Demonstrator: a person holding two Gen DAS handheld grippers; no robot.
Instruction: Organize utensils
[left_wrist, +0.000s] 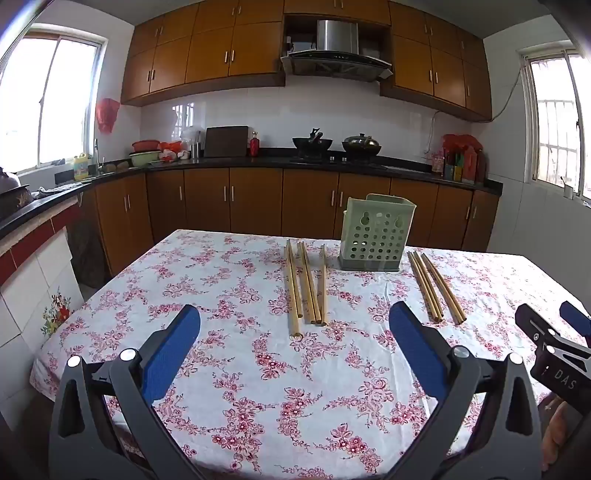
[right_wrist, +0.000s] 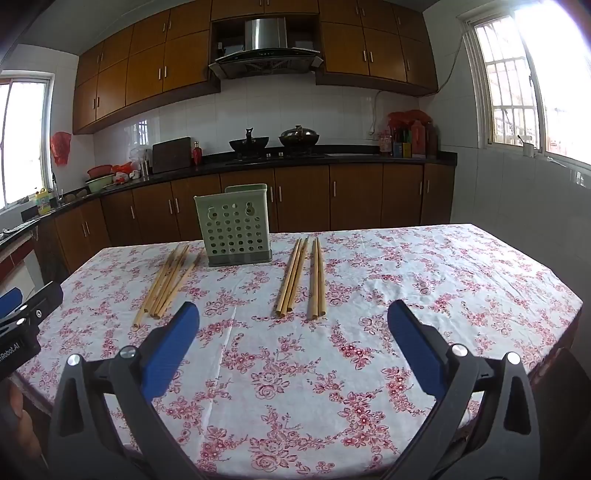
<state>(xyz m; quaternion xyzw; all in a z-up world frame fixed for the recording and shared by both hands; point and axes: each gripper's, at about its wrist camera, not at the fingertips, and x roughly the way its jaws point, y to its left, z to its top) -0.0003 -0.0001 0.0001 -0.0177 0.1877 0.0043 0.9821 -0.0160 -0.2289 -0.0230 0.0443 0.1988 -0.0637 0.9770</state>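
Jaws spread over floral tablecloth (left_wrist: 236, 280), kitchen cabinets (left_wrist: 207, 206) beyond

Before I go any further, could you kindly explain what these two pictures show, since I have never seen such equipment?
A person holds a two-finger clamp in each hand, with a camera on each looking along its blue fingers. One picture comes from the left gripper, the other from the right gripper. Both are open and hold nothing. On the floral tablecloth stands a green holder, with loose chopsticks lying on either side: one bundle to its left, another bundle to its right.
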